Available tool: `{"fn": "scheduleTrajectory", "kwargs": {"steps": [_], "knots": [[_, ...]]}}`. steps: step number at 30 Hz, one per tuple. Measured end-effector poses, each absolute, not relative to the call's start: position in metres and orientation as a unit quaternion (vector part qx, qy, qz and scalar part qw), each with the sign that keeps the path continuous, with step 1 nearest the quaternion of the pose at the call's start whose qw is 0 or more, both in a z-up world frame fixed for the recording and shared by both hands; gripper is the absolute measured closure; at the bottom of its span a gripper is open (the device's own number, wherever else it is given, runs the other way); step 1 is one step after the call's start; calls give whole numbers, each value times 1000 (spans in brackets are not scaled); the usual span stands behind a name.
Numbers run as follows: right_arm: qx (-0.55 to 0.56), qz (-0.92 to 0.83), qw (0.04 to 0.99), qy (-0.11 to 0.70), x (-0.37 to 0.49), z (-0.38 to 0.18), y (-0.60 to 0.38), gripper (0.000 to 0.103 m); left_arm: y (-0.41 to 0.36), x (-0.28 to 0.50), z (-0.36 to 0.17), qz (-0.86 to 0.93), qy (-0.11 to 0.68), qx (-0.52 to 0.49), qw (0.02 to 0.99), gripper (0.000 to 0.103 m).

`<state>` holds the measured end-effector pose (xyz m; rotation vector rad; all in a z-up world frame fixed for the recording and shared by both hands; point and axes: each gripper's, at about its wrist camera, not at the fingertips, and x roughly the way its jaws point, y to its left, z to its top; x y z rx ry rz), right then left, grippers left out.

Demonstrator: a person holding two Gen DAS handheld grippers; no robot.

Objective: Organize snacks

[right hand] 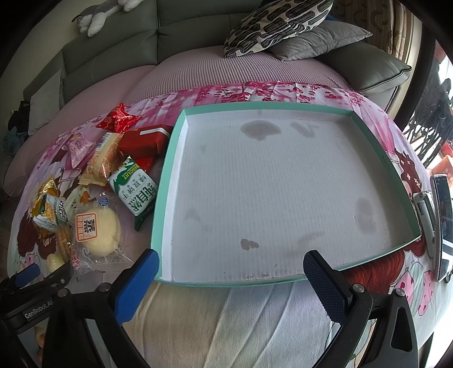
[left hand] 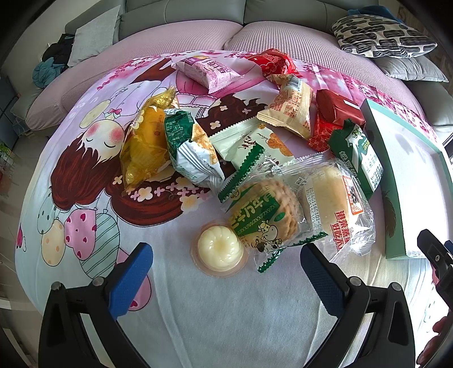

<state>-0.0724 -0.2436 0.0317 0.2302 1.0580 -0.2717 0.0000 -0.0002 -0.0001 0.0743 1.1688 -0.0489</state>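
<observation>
A pile of wrapped snacks lies on the cartoon-print cloth. In the left wrist view a cream jelly cup point(left hand: 219, 250) sits nearest, with a green-and-white biscuit pack point(left hand: 262, 218) and a clear-wrapped steamed bun point(left hand: 335, 198) right of it, a yellow packet point(left hand: 145, 138) to the left. My left gripper point(left hand: 226, 269) is open and empty just short of the jelly cup. The teal-rimmed white box point(right hand: 283, 181) holds nothing; its wall shows at the right of the left wrist view point(left hand: 396, 181). My right gripper point(right hand: 230, 278) is open and empty at the box's near edge.
A green biscuit pack point(right hand: 136, 186) and red packets point(right hand: 144, 141) lie against the box's left wall. A phone and a remote point(right hand: 427, 215) lie right of the box. Sofa cushions and a patterned pillow point(right hand: 277, 25) are behind the table.
</observation>
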Motion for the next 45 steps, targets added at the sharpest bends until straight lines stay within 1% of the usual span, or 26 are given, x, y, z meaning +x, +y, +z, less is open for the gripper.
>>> {"fn": "scheduleTrajectory", "kwargs": {"steps": [11,16,19,21,29,31,33,37,39,41,45], "knots": [[110,-129,848,501,-73,31,-244,0,0,0,1,-23,550,34,834,0],[114,-124,857,486,-75,34,-243,0,9,-5,15,-19,525,2,851,0],[115,-102,874,461,-77,44,-235,0,20,-3,23,-15,517,-30,855,0],[111,-81,882,451,-75,48,-226,0,25,5,21,-15,537,-50,842,0],[106,-2,887,449,-60,44,-183,1,45,5,16,21,535,-55,843,0],[98,6,888,449,-57,43,-174,2,48,6,11,8,544,-71,836,6],[92,15,887,451,-53,40,-166,6,49,7,6,1,556,-80,827,29],[87,28,884,459,-46,34,-157,16,43,7,-4,-17,579,-80,812,36],[88,34,882,462,-43,31,-153,21,41,6,-8,-22,584,-80,808,45],[90,42,878,469,-39,26,-150,26,41,7,-12,-22,588,-79,805,46],[84,53,870,483,-31,14,-142,31,35,6,-21,-17,593,-54,803,49]]}}
